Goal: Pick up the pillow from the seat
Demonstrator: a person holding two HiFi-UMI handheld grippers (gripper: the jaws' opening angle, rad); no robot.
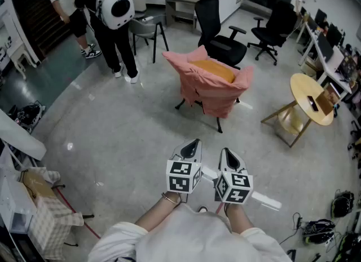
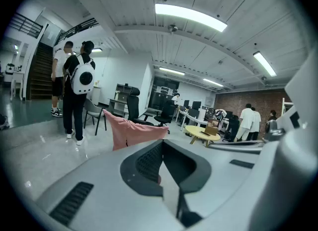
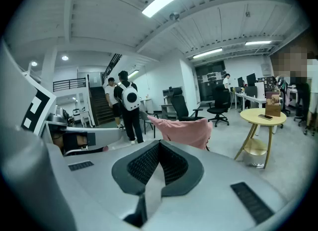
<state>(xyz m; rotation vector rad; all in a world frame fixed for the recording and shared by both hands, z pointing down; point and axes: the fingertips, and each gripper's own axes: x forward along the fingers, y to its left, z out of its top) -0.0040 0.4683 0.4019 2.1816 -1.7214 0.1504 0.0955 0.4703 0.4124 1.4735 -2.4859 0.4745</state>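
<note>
An orange pillow (image 1: 214,70) lies on the seat of a chair draped in pink cloth (image 1: 210,93), in the middle of the head view. Both grippers are held side by side near my body, well short of the chair. The left gripper (image 1: 194,142) is shut with nothing in it, and so is the right gripper (image 1: 225,152). In the left gripper view the pink chair (image 2: 132,132) stands beyond the closed jaws of the left gripper (image 2: 162,144). In the right gripper view the pink chair (image 3: 184,128) rises just past the right gripper (image 3: 159,144). Neither gripper view shows the pillow.
Two people (image 1: 114,23) stand at the back left beside a grey chair (image 1: 148,30). Black office chairs (image 1: 221,29) stand behind the pink chair. A round yellow table (image 1: 311,98) is at the right. Boxes and clutter (image 1: 39,200) sit at the lower left, cables (image 1: 317,230) at the lower right.
</note>
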